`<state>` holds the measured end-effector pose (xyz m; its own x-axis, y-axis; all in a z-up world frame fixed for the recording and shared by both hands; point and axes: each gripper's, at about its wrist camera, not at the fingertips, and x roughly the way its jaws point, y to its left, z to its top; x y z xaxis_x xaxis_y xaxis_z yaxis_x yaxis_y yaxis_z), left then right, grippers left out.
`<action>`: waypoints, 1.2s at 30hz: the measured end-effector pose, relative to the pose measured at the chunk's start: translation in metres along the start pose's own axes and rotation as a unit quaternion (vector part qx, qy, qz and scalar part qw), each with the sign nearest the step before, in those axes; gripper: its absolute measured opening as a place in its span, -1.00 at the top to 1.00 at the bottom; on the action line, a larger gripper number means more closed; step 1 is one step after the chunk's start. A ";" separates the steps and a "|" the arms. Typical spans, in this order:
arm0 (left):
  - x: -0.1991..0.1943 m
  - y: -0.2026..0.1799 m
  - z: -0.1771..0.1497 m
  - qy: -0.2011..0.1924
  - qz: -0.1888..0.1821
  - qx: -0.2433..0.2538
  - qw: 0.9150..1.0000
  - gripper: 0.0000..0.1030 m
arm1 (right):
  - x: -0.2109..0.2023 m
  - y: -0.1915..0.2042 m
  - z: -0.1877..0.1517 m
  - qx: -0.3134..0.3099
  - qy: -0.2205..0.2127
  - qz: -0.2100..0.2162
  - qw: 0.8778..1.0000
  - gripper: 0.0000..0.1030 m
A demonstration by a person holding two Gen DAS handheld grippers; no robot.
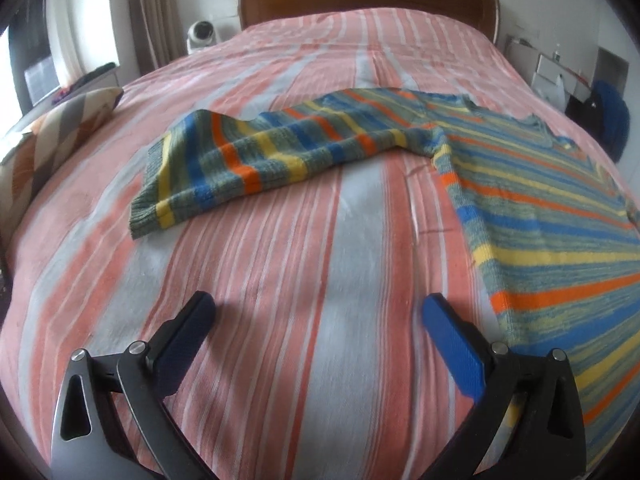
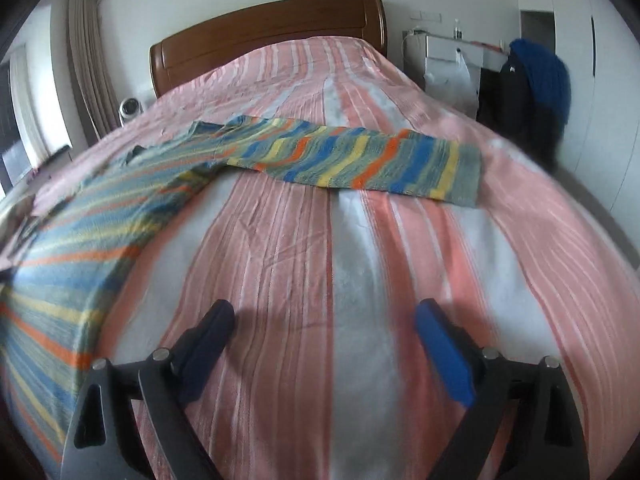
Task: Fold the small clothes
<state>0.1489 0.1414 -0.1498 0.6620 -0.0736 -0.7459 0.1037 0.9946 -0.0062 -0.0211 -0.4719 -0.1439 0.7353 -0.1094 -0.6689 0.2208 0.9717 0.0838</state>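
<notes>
On striped bedspread (image 1: pixel 280 300), sweater (image 1: pixel 540 208) lies spread, sleeves (image 1: pixel 224 168) out. My left gripper (image 1: pixel 318 312) and right gripper (image 2: pixel 324 320) gape empty. Risk: knit bunching, bedspread pinched along with sleeve.

From my left camera the striped sweater (image 1: pixel 540 216) ran off the right edge, so I never saw its whole body. On the right camera its hem side left the frame at the lower left, smeared by blur. The clutter beside the bed (image 2: pixel 520 76) was too small to identify. Both rigs' handles were cropped at the bottom.
</notes>
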 end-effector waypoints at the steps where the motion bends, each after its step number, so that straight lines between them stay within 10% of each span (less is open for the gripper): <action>1: 0.000 0.001 -0.001 0.001 0.001 -0.003 1.000 -0.99 | 0.000 -0.001 -0.001 0.001 -0.001 0.004 1.000 -0.79; 36: 0.002 -0.002 -0.003 0.007 0.017 0.009 1.000 -0.99 | 0.003 0.000 -0.005 -0.001 0.008 0.002 1.000 -0.84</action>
<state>0.1479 0.1390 -0.1531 0.6545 -0.0392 -0.7550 0.0946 0.9950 0.0303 -0.0218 -0.4712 -0.1492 0.7253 -0.1011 -0.6809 0.2157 0.9727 0.0853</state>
